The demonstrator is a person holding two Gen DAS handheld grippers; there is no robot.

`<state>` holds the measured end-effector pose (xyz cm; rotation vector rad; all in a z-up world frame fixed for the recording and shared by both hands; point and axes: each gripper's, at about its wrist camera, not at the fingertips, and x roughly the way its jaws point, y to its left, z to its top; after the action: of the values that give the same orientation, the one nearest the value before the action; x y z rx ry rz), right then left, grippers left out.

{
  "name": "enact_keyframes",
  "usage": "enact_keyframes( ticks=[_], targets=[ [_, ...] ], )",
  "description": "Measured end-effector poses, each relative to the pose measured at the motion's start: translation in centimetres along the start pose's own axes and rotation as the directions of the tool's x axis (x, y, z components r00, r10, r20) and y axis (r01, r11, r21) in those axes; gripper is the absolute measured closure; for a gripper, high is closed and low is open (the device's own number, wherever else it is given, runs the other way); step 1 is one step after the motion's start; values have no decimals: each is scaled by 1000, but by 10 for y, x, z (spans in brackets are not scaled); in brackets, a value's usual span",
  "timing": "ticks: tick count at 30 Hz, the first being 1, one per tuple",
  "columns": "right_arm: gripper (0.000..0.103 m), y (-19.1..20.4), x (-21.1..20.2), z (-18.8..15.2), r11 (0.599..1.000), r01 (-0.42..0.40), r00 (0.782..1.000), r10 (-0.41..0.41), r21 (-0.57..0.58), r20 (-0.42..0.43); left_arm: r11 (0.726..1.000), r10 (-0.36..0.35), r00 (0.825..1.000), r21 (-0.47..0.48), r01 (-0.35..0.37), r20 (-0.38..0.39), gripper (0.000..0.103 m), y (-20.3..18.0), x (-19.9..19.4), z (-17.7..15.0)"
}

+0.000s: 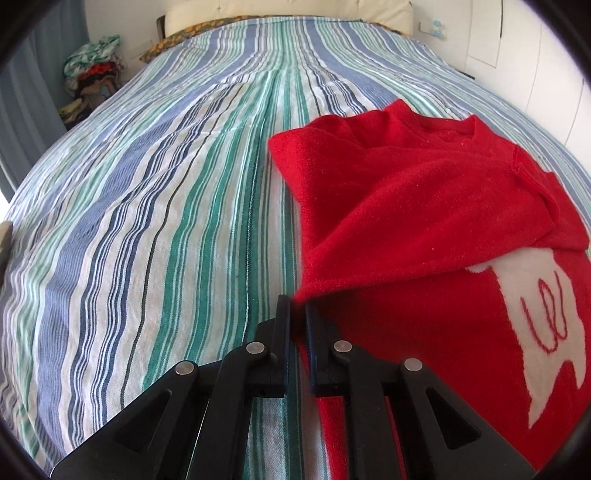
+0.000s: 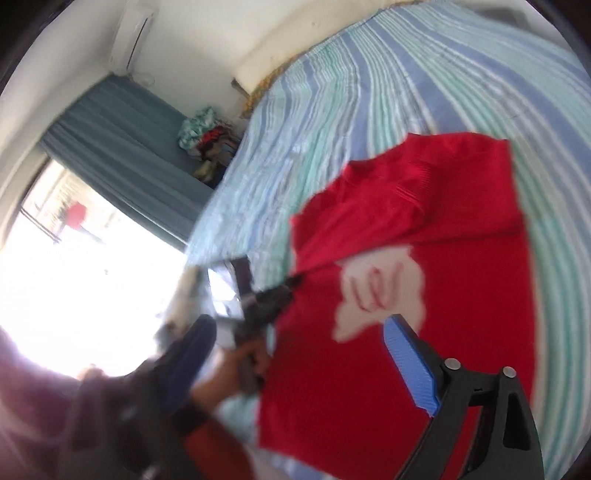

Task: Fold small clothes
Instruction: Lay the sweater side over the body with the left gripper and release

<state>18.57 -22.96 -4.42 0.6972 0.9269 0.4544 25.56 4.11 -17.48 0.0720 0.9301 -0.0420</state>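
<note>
A small red sweater (image 1: 424, 206) with a white patch and red lettering lies on the striped bedspread (image 1: 166, 221). My left gripper (image 1: 298, 304) is shut on the sweater's left edge and holds that fold lifted over the body. In the right wrist view the sweater (image 2: 424, 240) lies ahead and the left gripper (image 2: 284, 291) pinches its edge. My right gripper (image 2: 299, 325) is open and empty, its blue pads (image 2: 408, 365) spread wide above the sweater's lower part. That view is blurred.
A pile of clothes (image 1: 94, 74) sits beside the bed at the far left, also in the right wrist view (image 2: 207, 136). Pillows (image 1: 295, 14) lie at the head. A bright window (image 2: 74, 280) and blue curtain (image 2: 122, 140) stand left of the bed.
</note>
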Motion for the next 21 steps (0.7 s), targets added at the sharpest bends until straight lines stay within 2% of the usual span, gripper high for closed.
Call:
enact_keyframes(
  ticks=[2, 5, 7, 8, 9, 10, 11, 12, 13, 14, 15, 16, 17, 18, 19, 20, 21],
  targets=[
    [6, -7, 47, 37, 998, -41, 999, 40, 38, 4, 1000, 10, 1000, 9, -10, 5, 94, -2, 0, -1],
    [6, -36, 124, 74, 998, -31, 999, 32, 51, -18, 1000, 17, 1000, 19, -17, 5, 94, -4, 2, -1],
    [7, -67, 161, 80, 994, 43, 997, -37, 103, -64, 1000, 4, 1000, 10, -4, 3, 94, -2, 2, 0],
    [12, -83, 167, 81, 984, 126, 991, -118, 127, -66, 1000, -5, 1000, 2, 5, 4, 94, -1, 3, 0],
    [17, -96, 158, 83, 969, 206, 979, -205, 138, -21, 1000, -13, 1000, -6, 13, 7, 94, 1, 3, -1],
    [28, -105, 138, 83, 943, 289, 952, -301, 163, 59, 1000, -19, 1000, -12, 19, 13, 94, 2, 3, -2],
    [27, -114, 111, 81, 903, 367, 904, -403, 223, 145, 1000, -23, 1000, -17, 23, 22, 94, 3, 3, -3],
    [22, -122, 81, 76, 860, 417, 847, -485, 296, 218, 999, -25, 999, -21, 25, 29, 94, 3, 3, -4],
    [14, -129, 58, 71, 825, 443, 803, -539, 350, 254, 999, -24, 999, -23, 25, 35, 94, 2, 3, -5],
    [14, -134, 39, 67, 810, 454, 781, -562, 371, 271, 999, -22, 999, -22, 23, 38, 94, 2, 2, -5],
    [14, -137, 26, 65, 805, 468, 772, -573, 364, 275, 1000, -19, 999, -19, 20, 37, 94, 1, 2, -5],
    [14, -136, 16, 64, 809, 479, 770, -573, 339, 280, 1000, -17, 999, -16, 17, 36, 94, 1, 2, -4],
    [14, -132, 10, 65, 823, 477, 778, -559, 308, 286, 1000, -14, 999, -13, 15, 35, 94, 0, 2, -4],
    [14, -127, 8, 66, 844, 463, 797, -531, 271, 288, 1000, -13, 999, -8, 13, 32, 94, -1, 1, -3],
    [14, -118, 9, 67, 873, 434, 828, -484, 224, 283, 1000, -10, 1000, -2, 10, 28, 92, -1, -1, -2],
    [14, -109, 12, 68, 902, 396, 861, -430, 173, 272, 1000, -2, 1000, 5, 2, 21, 84, -2, -3, -1],
    [14, -98, 18, 69, 927, 357, 893, -375, 116, 250, 1000, 13, 1000, 8, -13, 12, 67, -2, -8, 0]
  ],
)
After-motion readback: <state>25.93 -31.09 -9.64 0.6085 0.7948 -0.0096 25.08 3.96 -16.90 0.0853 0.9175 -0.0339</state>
